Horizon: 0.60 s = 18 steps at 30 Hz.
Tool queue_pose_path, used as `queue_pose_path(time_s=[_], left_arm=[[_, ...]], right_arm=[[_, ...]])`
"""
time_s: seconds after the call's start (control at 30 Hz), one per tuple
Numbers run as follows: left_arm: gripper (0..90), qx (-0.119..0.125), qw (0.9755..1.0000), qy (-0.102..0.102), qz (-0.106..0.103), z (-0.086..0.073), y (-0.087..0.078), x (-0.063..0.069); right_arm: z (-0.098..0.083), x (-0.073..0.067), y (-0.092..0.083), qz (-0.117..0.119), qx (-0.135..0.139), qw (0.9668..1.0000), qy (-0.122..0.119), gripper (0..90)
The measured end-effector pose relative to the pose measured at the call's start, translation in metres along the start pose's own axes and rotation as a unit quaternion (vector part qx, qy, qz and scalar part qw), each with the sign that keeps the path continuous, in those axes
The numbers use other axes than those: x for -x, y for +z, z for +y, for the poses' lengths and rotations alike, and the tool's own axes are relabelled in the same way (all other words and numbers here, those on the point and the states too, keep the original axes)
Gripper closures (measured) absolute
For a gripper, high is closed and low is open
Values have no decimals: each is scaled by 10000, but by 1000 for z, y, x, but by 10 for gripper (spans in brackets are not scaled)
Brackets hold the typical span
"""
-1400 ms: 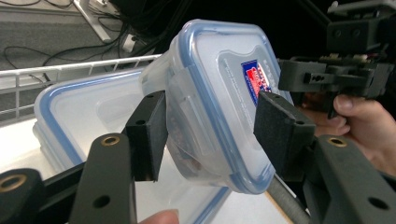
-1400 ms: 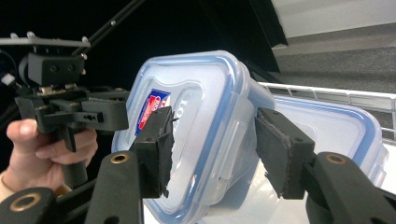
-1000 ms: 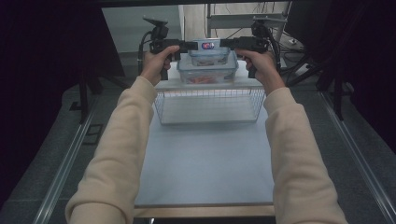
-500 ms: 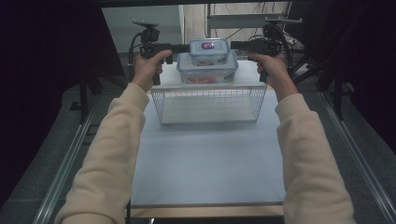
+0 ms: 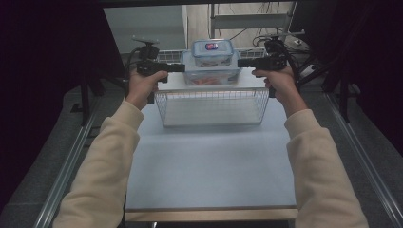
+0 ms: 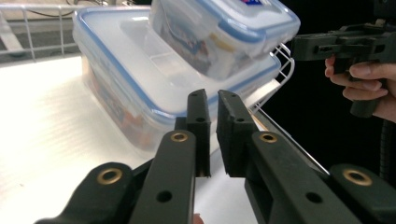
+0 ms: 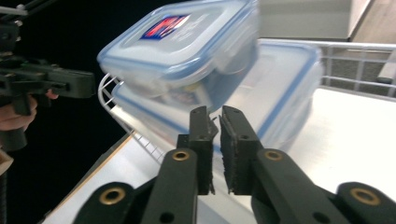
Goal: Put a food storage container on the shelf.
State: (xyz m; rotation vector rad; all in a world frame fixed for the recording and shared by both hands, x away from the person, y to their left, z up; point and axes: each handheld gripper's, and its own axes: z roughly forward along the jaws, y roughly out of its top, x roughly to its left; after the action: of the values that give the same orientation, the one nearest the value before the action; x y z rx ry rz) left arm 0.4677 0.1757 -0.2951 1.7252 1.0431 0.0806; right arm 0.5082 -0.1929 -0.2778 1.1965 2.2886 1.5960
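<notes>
Both grippers closed beside stacked containers
Left gripper (image 5: 179, 68) and right gripper (image 5: 241, 62), jaws just closed on nothing, flank the small container (image 5: 212, 52) atop the large container (image 5: 211, 73).

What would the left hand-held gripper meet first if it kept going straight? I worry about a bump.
Probably the large lidded container: the shut left hand-held gripper points at its near corner, with nothing between; depth is hard to judge.

small box (image 5: 212, 52) on large box (image 5: 211, 74), behind basket (image 5: 212, 107)

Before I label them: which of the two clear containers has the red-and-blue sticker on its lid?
The smaller container, stacked on the larger container, whose lid shows no sticker.
</notes>
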Motion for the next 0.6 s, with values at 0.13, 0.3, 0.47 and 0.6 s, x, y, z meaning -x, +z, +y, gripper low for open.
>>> queue_pose_path(time_s=[0.13, 0.3, 0.47, 0.6], left_arm=[[876, -37, 9999, 83, -132, 0, 7, 4], [885, -203, 9991, 326, -203, 8, 31, 17], [889, -230, 9990, 298, -230, 13, 49, 22], [889, -211, 9992, 295, -188, 17, 53, 20]], right_arm=[[0, -3, 3, 42, -39, 10000, -40, 859], [-1, -1, 7, 51, -54, 10000, -10, 863], [-1, 2, 6, 47, -44, 10000, 1, 865], [-1, 5, 1, 41, -26, 10000, 25, 865]])
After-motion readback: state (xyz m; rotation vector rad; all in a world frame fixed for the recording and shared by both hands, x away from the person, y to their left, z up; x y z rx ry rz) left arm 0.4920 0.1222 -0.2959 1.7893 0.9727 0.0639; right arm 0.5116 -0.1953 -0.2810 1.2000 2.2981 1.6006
